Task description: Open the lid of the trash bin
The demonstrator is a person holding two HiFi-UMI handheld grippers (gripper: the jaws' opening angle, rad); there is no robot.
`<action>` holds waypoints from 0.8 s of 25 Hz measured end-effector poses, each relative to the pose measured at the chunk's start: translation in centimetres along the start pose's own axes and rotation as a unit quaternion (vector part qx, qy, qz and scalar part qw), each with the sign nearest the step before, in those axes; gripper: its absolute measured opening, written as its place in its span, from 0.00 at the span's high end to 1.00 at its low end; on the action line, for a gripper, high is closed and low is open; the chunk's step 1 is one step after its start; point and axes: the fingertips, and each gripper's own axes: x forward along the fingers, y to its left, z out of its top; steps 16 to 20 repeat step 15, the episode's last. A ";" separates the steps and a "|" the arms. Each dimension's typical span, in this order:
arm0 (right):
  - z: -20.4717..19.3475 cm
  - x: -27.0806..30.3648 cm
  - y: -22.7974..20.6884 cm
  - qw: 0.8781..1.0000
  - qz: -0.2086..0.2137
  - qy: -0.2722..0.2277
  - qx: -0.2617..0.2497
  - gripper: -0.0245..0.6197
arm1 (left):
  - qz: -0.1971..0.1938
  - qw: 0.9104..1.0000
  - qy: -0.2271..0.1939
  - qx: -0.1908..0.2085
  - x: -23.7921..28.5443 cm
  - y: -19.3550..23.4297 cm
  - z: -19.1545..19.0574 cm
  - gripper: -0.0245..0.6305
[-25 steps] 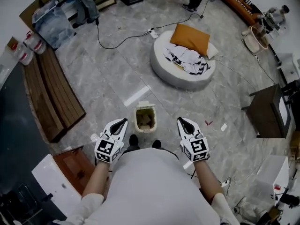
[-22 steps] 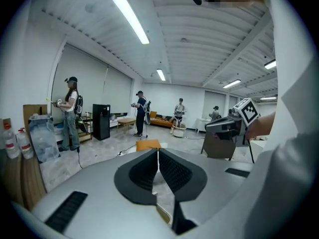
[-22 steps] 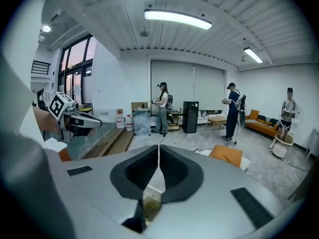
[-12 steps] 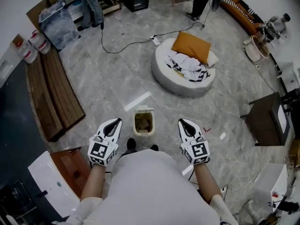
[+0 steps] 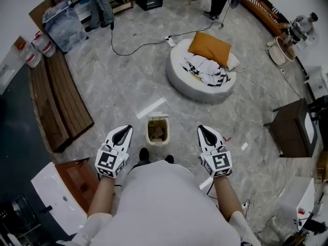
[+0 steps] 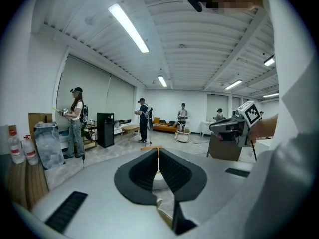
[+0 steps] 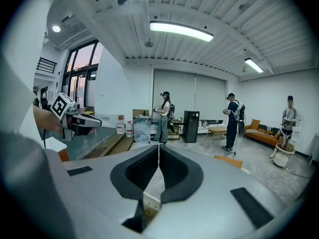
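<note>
Trash bin [image 5: 157,132] standing on the floor [image 5: 128,86], between the two tools. Lid [image 5: 158,118] looking already flipped back, contents showing, so the task is appearing done. Left tool [image 5: 123,133] and right tool [image 5: 205,134] hovering clear of the bin, jaws pressed together, gripping nothing.

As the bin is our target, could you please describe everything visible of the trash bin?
The trash bin is small, cream-coloured, rectangular, plastic-looking, standing upright on the grey marbled floor ahead of the person's shoes. Its lid appears raised at the far edge, exposing something brownish inside. It sits between the left gripper and right gripper, touched by neither.
</note>
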 end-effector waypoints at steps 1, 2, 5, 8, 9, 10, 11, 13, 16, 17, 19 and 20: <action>0.0 0.0 0.0 1.000 -0.001 0.000 0.000 0.91 | 0.000 1.000 0.000 0.000 -0.1 0.1 0.0 0.93; 0.0 0.0 0.0 1.000 -0.002 -0.001 0.000 0.91 | 0.001 1.000 0.000 0.000 -0.2 0.2 -0.1 0.93; 0.0 -0.1 -0.2 1.000 -0.004 -0.002 0.003 0.91 | 0.004 1.000 -0.001 -0.001 -0.3 0.3 0.0 0.93; 0.0 -0.2 -0.2 1.000 -0.006 -0.001 0.004 0.91 | 0.004 1.000 -0.003 -0.002 -0.4 0.4 0.2 0.93; 0.0 -0.2 -0.2 1.000 -0.007 -0.001 0.004 0.91 | 0.004 1.000 -0.004 -0.001 -0.4 0.4 0.2 0.93; 0.0 -0.2 -0.1 1.000 -0.007 -0.001 0.004 0.91 | 0.004 1.000 -0.004 -0.001 -0.4 0.4 0.3 0.93; -0.1 -0.2 0.1 1.000 -0.008 -0.001 0.004 0.91 | 0.004 1.000 -0.004 -0.001 -0.5 0.5 0.3 0.93; 0.0 -0.1 0.4 1.000 -0.009 -0.003 0.005 0.91 | 0.003 1.000 -0.005 -0.001 -0.7 0.6 0.1 0.93; 0.0 -0.1 0.7 1.000 -0.009 -0.005 0.006 0.91 | 0.003 1.000 -0.006 -0.002 -0.8 0.6 0.0 0.93; 0.0 -0.1 0.7 1.000 -0.009 -0.005 0.006 0.91 | 0.003 1.000 -0.006 -0.002 -0.8 0.6 0.0 0.93; 0.0 -0.1 0.7 1.000 -0.009 -0.005 0.006 0.91 | 0.003 1.000 -0.006 -0.002 -0.8 0.6 0.0 0.93; 0.0 -0.1 0.7 1.000 -0.009 -0.005 0.006 0.91 | 0.003 1.000 -0.006 -0.002 -0.8 0.6 0.0 0.93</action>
